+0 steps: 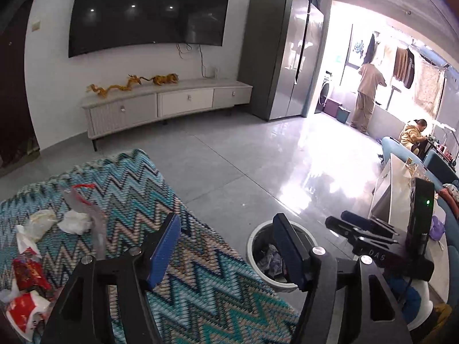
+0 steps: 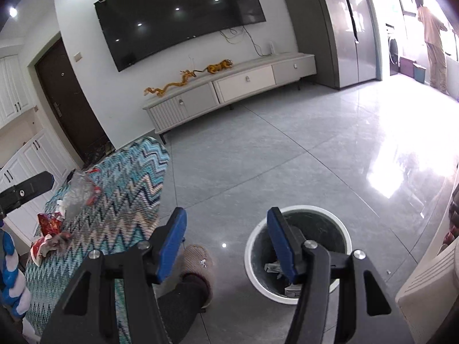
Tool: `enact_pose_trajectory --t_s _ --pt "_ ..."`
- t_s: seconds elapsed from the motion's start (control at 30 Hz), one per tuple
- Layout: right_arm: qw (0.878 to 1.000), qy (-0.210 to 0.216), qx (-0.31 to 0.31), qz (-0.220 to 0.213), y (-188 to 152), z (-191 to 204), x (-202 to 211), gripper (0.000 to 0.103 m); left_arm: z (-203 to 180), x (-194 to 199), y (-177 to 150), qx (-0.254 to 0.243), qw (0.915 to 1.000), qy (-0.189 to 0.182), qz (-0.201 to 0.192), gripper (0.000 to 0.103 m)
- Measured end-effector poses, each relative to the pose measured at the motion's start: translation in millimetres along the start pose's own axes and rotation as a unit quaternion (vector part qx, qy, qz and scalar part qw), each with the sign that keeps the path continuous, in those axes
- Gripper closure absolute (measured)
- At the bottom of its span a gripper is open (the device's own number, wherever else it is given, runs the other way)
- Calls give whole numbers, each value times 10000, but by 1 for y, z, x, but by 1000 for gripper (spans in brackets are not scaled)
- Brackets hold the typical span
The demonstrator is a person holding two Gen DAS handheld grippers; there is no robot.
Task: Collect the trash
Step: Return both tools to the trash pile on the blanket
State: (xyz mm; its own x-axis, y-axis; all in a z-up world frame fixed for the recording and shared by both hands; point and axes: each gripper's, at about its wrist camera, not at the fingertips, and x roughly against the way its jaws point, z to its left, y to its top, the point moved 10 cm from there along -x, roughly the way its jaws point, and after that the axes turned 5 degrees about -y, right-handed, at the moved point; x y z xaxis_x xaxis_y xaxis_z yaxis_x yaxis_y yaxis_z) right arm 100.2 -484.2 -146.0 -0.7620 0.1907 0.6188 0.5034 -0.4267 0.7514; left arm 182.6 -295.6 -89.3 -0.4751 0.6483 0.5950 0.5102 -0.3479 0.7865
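Observation:
Trash lies on a zigzag-patterned table (image 1: 183,258): crumpled white tissue (image 1: 75,221), a clear plastic wrapper (image 1: 96,223), red wrappers (image 1: 28,275) and a red-and-white bag (image 1: 24,312). A white trash bin (image 1: 259,269) with a black liner stands on the floor to the right and holds some trash. My left gripper (image 1: 226,246) is open and empty above the table's right edge. My right gripper (image 2: 226,243) is open and empty above the floor beside the bin (image 2: 298,249). The right wrist view shows the table (image 2: 129,189), the clear wrapper (image 2: 77,195) and the red wrappers (image 2: 48,223).
The right gripper's body (image 1: 381,240) shows right of the bin. A slippered foot (image 2: 198,266) stands on the grey tile floor between table and bin. A TV cabinet (image 1: 172,103), fridge (image 1: 284,57), and two people (image 1: 367,86) are far back. A white box (image 2: 430,286) is at the right.

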Motion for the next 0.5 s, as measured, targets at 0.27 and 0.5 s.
enact_pose_trajectory --t_s 0.27,0.5 --pt "9957 470 601 -533 30 91 57 46 72 103 -11 110 9947 755 -686 32" --pt "9879 815 1108 -713 33 157 86 46 151 179 -46 518 9814 1518 -1052 30"
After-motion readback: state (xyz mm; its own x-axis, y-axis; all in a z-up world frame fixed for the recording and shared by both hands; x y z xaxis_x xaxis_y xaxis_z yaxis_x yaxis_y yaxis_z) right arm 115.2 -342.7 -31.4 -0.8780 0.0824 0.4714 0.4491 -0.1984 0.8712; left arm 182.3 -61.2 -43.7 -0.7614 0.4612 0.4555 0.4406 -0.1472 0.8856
